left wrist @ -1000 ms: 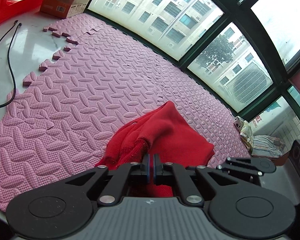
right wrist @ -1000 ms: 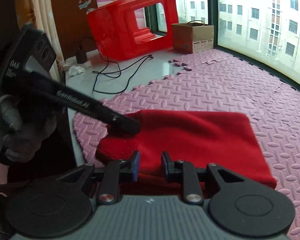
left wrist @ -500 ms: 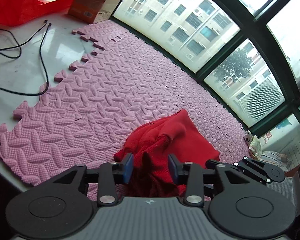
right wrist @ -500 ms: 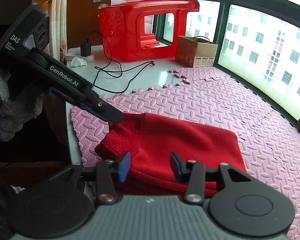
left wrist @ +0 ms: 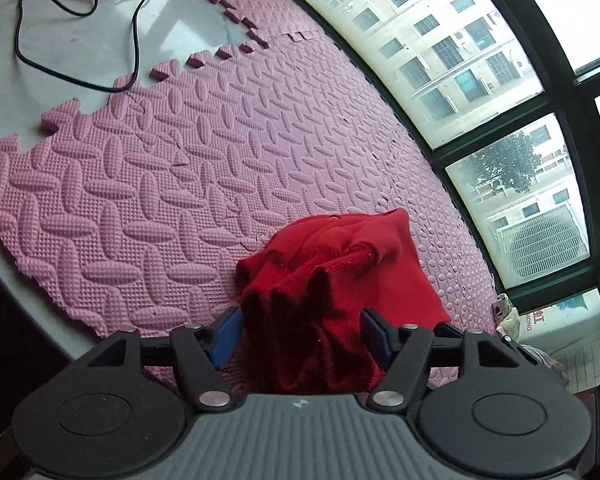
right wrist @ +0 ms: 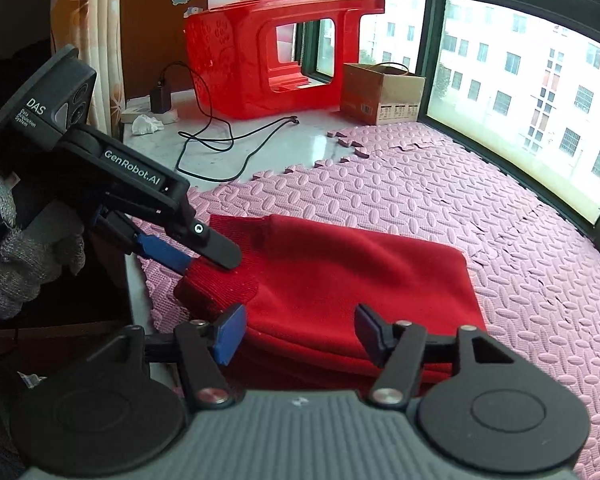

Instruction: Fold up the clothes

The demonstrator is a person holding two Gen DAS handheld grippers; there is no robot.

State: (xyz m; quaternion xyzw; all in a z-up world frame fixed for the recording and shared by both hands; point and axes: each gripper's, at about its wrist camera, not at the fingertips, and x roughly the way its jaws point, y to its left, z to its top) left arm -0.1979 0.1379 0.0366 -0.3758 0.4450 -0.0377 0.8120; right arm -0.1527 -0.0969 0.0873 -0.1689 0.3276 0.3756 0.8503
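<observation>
Soft red knit garment (right wrist: 340, 276) here, a matt wool-like cloth with a ribbed hem bunched between the left gripper's (left wrist: 300, 334) opening jaws. Under it, the pink foam mat (left wrist: 148, 184), matt and rough, embossed with raised ovals and fine studs. Past the mat's toothed edge, a glossy pale stone-like ledge (left wrist: 72, 36) with a smooth black rubbery cable (left wrist: 132, 40). The right gripper (right wrist: 298, 332) is matt black plastic with blue pads (right wrist: 230, 332) and small bright metal pins, its grey body ribbed. Ahead, a shiny red plastic stool (right wrist: 268, 52) and a dull brown cardboard box (right wrist: 380, 94). A grey knitted glove (right wrist: 16, 248) wraps the hand to its left.
</observation>
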